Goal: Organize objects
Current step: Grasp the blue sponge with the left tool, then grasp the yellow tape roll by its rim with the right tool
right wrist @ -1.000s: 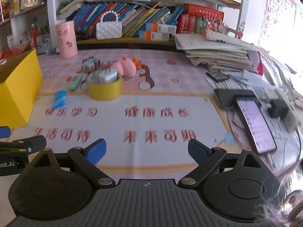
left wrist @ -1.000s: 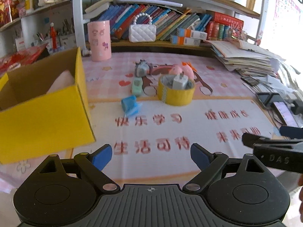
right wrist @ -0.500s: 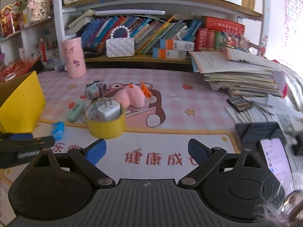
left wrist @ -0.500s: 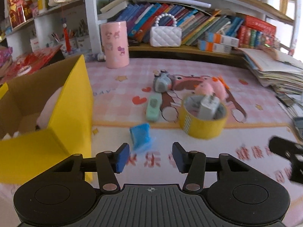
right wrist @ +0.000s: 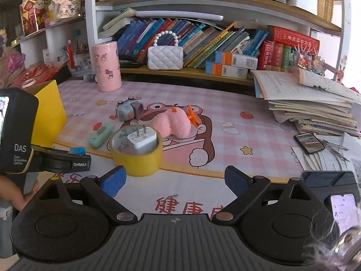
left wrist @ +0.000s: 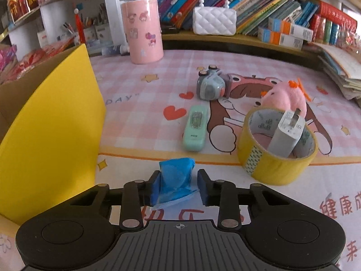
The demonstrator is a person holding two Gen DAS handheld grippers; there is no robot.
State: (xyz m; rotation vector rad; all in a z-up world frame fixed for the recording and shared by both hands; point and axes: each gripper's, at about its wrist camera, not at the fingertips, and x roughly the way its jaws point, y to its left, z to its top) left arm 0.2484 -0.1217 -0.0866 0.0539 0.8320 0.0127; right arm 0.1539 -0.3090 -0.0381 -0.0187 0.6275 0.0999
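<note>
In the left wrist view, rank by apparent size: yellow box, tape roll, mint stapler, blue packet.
1. yellow box, largest, though nearest the camera.
2. tape roll.
3. and 4. mint stapler and blue packet look alike; the packet sits closer, between the left gripper fingers, so unranked.

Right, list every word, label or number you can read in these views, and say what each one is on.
"DAS": left gripper body, white label.
"GenRobot.AI": left gripper's finger side.
"DAY": pink checked desk mat, beside the yellow box.
"健康": red characters on the mat's white part.
Too small or blurred: book spines, orange-blue cartons, mint stapler label, tape roll core print, small text under "DAS".
</note>
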